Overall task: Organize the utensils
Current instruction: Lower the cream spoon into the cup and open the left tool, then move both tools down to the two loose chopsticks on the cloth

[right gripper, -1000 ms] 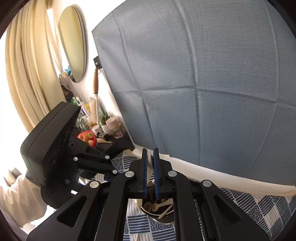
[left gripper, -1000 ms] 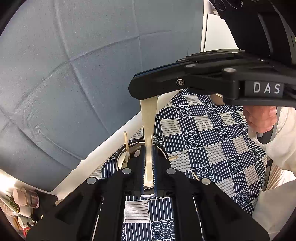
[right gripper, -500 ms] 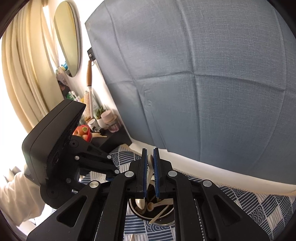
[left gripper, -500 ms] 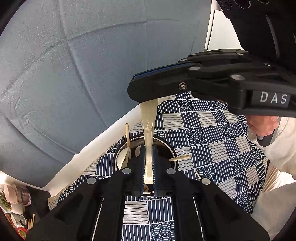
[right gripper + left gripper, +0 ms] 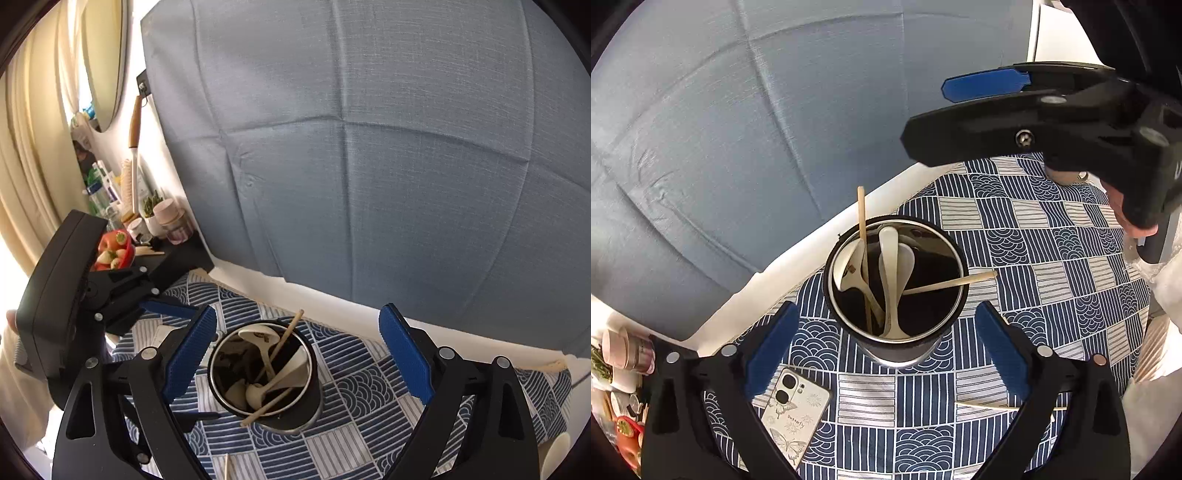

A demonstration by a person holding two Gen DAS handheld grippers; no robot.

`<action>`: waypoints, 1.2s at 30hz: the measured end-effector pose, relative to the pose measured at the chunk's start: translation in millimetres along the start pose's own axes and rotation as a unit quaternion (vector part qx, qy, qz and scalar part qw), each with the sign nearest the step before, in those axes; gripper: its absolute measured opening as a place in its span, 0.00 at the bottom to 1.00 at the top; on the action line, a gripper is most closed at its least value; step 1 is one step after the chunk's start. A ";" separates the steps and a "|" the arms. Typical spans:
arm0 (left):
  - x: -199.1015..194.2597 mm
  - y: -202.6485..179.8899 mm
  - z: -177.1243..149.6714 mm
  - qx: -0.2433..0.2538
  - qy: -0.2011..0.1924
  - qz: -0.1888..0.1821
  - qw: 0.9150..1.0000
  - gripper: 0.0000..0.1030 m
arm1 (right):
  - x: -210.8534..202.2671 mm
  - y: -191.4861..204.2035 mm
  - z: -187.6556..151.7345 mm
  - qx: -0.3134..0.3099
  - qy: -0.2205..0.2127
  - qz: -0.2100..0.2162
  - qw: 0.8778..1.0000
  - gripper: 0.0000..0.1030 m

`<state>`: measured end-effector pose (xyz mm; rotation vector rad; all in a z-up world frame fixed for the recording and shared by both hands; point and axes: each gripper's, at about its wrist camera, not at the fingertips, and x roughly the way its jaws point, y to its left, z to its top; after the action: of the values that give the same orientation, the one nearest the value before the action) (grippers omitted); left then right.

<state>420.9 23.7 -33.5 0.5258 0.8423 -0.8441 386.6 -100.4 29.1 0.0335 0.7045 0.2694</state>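
— Below the left wrist camera, what sits between the blue pads?

— The left gripper (image 5: 886, 341) hangs over a dark metal cup (image 5: 895, 291) on the patterned blue tablecloth (image 5: 1034, 251) that covers the desk. Its jaws are opening, already spread wide, and the cup stands under the gap with neither pad touching it. Nothing is pinched.

— And the utensils?

— Inside the cup: a white soup spoon (image 5: 891, 280) lying handle-down, a second white spoon (image 5: 849, 269) against the left wall, and two wooden chopsticks (image 5: 863, 243), one nearly upright, one leaning out over the right rim. A loose chopstick (image 5: 986, 406) lies on the cloth near the right pad, partly hidden. A phone in a butterfly case (image 5: 792, 413) rests on the cloth at lower left. The right gripper (image 5: 925, 114) shows at upper right, jaws apart, with a hand (image 5: 1126, 214) behind it.

— From the right wrist camera?

— The right gripper (image 5: 297, 354) also has its jaws opening, wide apart and gripping nothing; the cup (image 5: 264, 380) stands between and beyond them, holding the spoons (image 5: 258, 334) and chopsticks (image 5: 284, 339). The left gripper (image 5: 162, 306) reaches in from the left. A grey-blue cloth backdrop (image 5: 369, 147) hangs behind the desk, and a dark shelf (image 5: 177, 258) at left carries a red fruit bowl (image 5: 114, 251) and small jars.
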 end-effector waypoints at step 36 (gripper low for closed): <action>34.4 -50.9 -94.1 -0.032 0.079 0.009 0.996 0.94 | 6.8 -2.0 -153.0 0.080 0.138 -0.063 0.985 0.85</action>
<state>352.0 45.3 -119.6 0.5483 1.0045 -0.7646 293.5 -109.8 -92.2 0.1063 0.9992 0.0962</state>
